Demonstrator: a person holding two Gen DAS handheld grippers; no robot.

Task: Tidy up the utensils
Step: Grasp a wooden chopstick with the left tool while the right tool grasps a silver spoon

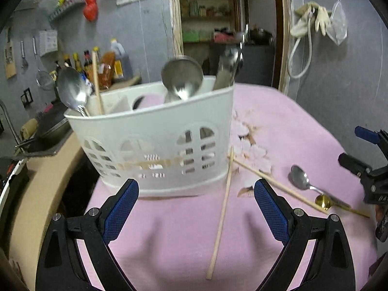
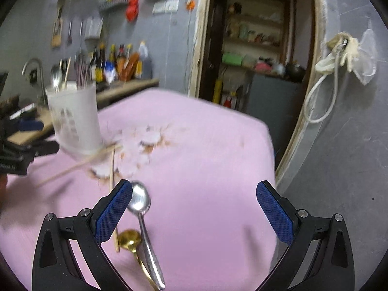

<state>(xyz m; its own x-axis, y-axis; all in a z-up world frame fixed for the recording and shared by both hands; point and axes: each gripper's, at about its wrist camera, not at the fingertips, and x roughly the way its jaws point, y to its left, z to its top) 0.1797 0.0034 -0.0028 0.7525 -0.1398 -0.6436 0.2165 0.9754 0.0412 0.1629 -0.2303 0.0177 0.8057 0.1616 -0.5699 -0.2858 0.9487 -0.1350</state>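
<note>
Left gripper (image 1: 196, 203): fingers wide, empty, facing the white utensil basket (image 1: 155, 140). Right gripper (image 2: 194, 208): fingers wide, empty, above a steel spoon (image 2: 143, 215) and gold spoon (image 2: 129, 241). Two chopsticks (image 1: 222, 213) crossed on the pink-covered worktop (image 1: 278, 126), beside the basket.

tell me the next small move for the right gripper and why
Probably ease the right gripper down and toward its left finger to straddle the silver spoon. Its jaws are open and empty, and the spoon lies loose on the pink cloth beside that finger, outside the white utensil basket.
</note>
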